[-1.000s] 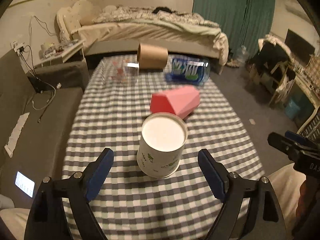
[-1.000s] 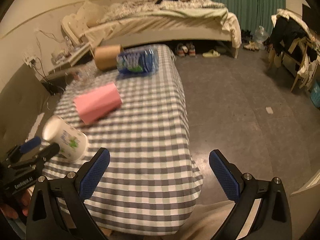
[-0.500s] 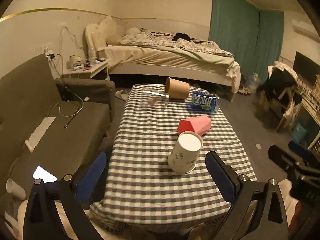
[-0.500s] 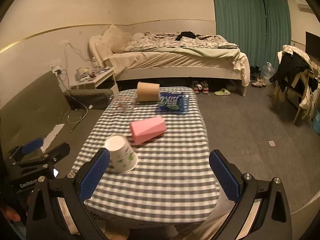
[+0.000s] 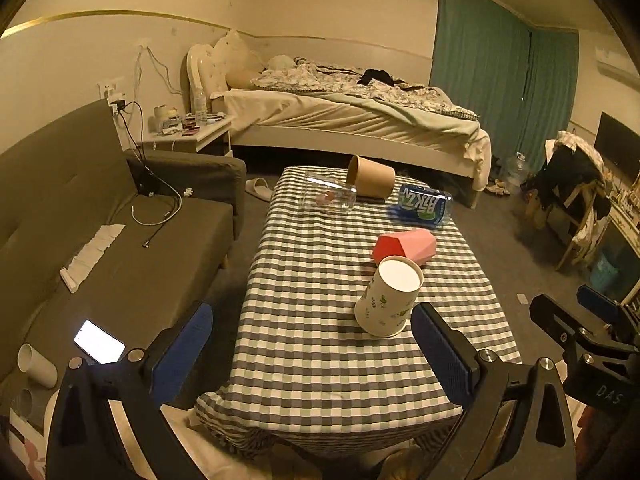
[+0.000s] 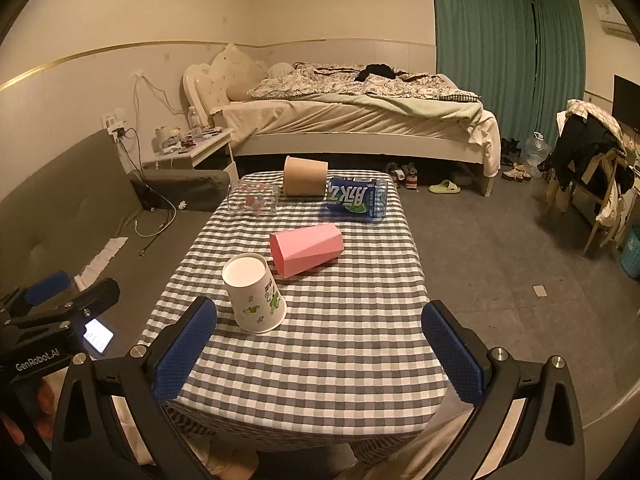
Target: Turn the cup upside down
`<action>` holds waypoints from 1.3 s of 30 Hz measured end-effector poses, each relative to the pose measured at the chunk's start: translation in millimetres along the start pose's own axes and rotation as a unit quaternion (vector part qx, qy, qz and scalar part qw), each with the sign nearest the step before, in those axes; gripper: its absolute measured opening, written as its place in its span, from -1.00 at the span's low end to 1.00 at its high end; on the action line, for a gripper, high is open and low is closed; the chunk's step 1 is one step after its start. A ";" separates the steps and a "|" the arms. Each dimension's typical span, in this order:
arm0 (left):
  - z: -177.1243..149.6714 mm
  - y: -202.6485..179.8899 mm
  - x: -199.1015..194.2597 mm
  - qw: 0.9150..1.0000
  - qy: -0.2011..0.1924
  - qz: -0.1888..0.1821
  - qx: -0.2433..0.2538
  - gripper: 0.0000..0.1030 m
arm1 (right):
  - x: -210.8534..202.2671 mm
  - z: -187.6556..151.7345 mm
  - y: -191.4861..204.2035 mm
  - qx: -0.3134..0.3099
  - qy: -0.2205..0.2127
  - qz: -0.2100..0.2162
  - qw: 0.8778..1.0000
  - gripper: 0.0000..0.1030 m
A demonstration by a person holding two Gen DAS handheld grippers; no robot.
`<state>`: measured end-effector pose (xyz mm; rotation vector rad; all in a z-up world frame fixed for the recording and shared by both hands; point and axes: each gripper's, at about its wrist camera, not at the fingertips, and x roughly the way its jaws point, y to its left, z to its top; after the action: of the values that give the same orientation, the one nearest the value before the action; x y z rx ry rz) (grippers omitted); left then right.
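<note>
Checked table [image 5: 320, 360] by bed [image 5: 340, 116]; left claw [image 5: 312, 352], right claw [image 6: 316, 348] spread, empty

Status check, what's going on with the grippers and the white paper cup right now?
Left gripper open, right gripper open, both empty. White paper cup upside down on checked table. Pink cup lies beside it.

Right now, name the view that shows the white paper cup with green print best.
The right wrist view: the white paper cup stands upside down, base up, wholly clear of both open grippers. In the left wrist view the same cup is as sharp, but the left gripper's right finger crowds its lower edge.
</note>
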<state>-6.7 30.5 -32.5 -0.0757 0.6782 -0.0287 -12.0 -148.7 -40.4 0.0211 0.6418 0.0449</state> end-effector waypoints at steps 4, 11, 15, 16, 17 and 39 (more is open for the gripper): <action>-0.1 1.0 0.0 1.000 -0.001 0.001 -0.001 0.99 | 1.6 0.2 2.7 -0.001 0.001 -0.006 1.000 0.99; 0.1 0.3 -1.0 1.000 -0.003 0.009 0.000 0.99 | 2.4 2.0 2.7 -0.004 0.001 -0.010 1.000 0.99; -0.8 -0.4 -1.0 1.000 -0.004 0.012 0.001 0.99 | 3.6 1.7 2.9 -0.004 0.004 -0.012 1.000 0.99; -1.1 -1.1 -0.8 1.000 -0.004 0.013 0.002 0.99 | 3.5 1.4 2.3 -0.004 0.003 -0.013 1.000 0.99; -1.3 -1.7 -0.7 1.000 -0.004 0.013 0.004 0.99 | 3.4 1.0 1.8 -0.003 0.003 -0.012 1.000 0.99; -1.4 -0.6 -2.3 1.000 -0.006 0.015 0.005 0.99 | 2.9 -4.2 -1.8 0.000 0.007 -0.014 1.000 0.99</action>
<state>-9.4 30.0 -32.1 -0.0549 0.6677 -0.0025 -12.1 -150.4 -45.6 0.0116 0.6569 0.0184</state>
